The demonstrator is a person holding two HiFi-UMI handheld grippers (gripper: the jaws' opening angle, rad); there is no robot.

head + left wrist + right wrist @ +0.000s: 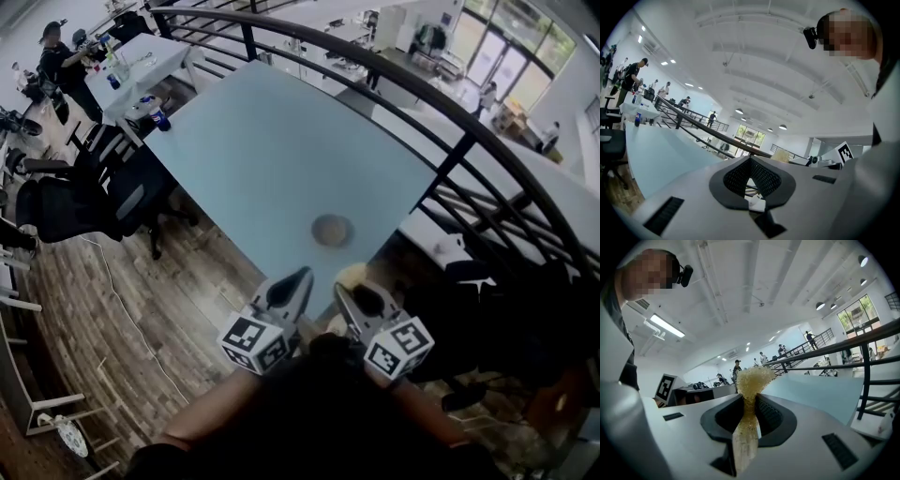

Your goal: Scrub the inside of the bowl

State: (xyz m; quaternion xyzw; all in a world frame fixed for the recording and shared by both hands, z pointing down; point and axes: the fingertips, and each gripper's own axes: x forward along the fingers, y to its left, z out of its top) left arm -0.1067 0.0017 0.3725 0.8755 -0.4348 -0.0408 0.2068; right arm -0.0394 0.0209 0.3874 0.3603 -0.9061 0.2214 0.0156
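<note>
Right tool clamps sponge lengthwise along jaws; left tool closed, empty; bowl upright.

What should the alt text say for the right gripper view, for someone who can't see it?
The right gripper has its jaws shut on a yellow sponge, whose frayed top pokes up above them. Behind it are a pale blue table, a black railing and the white ceiling of a bright hall.

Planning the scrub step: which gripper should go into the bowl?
Right. The right gripper is shut on the yellow porous sponge; the left gripper is shut and empty. The small round brown bowl sits ahead of both.
</note>
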